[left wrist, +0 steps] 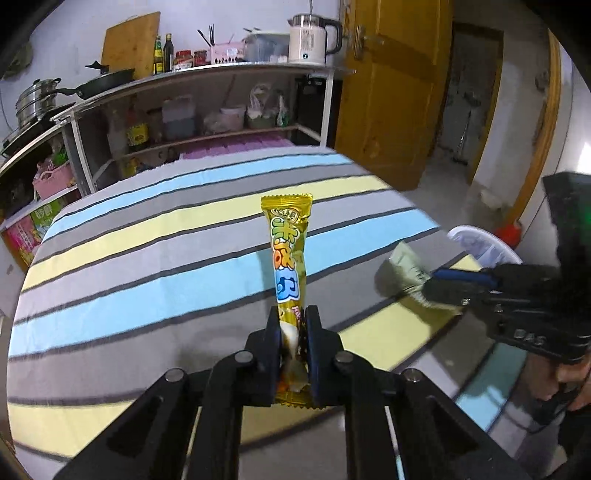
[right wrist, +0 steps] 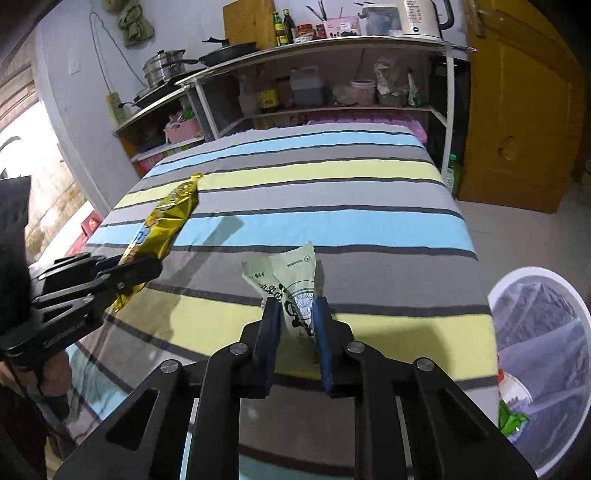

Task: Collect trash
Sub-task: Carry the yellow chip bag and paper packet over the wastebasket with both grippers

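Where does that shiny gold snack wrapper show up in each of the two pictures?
Left wrist view: the gold wrapper stands centre frame, pinched by the left gripper.
Right wrist view: it is at the left, sticking up from that same gripper.
Shared landmark: the white kettle on the shelf.

The gold snack wrapper (left wrist: pixel 288 254) is shiny crinkly foil-plastic, super reflective. The pale green wrapper (right wrist: pixel 291 284) looks like matt, creased plastic film. The striped cloth (left wrist: pixel 147 258) on the counter is soft woven fabric, slightly wrinkled. The left gripper (left wrist: pixel 293 332) is matt black plastic with round metal pins. The bin (right wrist: pixel 576 295) is smooth white plastic with a thin translucent liner.
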`<state>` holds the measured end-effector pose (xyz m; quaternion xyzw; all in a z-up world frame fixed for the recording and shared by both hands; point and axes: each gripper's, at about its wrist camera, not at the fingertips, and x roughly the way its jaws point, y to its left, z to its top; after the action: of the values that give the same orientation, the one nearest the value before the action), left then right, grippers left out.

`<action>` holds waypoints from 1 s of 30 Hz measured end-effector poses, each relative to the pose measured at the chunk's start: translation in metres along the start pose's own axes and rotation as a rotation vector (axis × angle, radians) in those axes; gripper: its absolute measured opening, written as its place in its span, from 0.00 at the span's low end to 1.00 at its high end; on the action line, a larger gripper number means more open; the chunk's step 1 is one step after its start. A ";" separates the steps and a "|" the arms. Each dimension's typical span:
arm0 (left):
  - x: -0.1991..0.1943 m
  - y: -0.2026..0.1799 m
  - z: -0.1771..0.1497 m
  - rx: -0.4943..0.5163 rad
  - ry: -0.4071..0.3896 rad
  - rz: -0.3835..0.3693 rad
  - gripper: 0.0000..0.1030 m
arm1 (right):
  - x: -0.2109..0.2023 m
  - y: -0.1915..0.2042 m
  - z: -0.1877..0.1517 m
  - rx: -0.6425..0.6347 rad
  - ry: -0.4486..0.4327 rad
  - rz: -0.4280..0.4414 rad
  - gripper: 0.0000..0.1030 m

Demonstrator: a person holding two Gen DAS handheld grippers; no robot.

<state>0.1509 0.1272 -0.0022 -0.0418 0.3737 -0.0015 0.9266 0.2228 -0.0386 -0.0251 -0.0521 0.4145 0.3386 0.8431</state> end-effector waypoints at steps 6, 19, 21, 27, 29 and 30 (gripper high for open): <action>-0.017 -0.020 -0.006 -0.022 -0.029 -0.049 0.12 | -0.011 -0.007 -0.008 0.008 -0.008 -0.009 0.03; -0.043 -0.044 -0.007 -0.042 -0.074 -0.088 0.12 | -0.066 -0.011 -0.018 0.014 -0.096 -0.022 0.03; -0.046 -0.051 -0.007 -0.040 -0.081 -0.097 0.12 | -0.076 -0.013 -0.021 0.021 -0.113 -0.029 0.03; -0.053 -0.071 -0.005 -0.039 -0.099 -0.128 0.12 | -0.104 -0.021 -0.025 0.042 -0.161 -0.053 0.03; -0.055 -0.078 -0.004 -0.035 -0.105 -0.139 0.12 | -0.112 -0.025 -0.028 0.047 -0.174 -0.061 0.03; -0.055 -0.081 -0.003 -0.032 -0.107 -0.144 0.12 | -0.116 -0.027 -0.029 0.050 -0.181 -0.068 0.03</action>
<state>0.1113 0.0480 0.0401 -0.0834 0.3197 -0.0597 0.9419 0.1710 -0.1310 0.0359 -0.0142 0.3427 0.3027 0.8892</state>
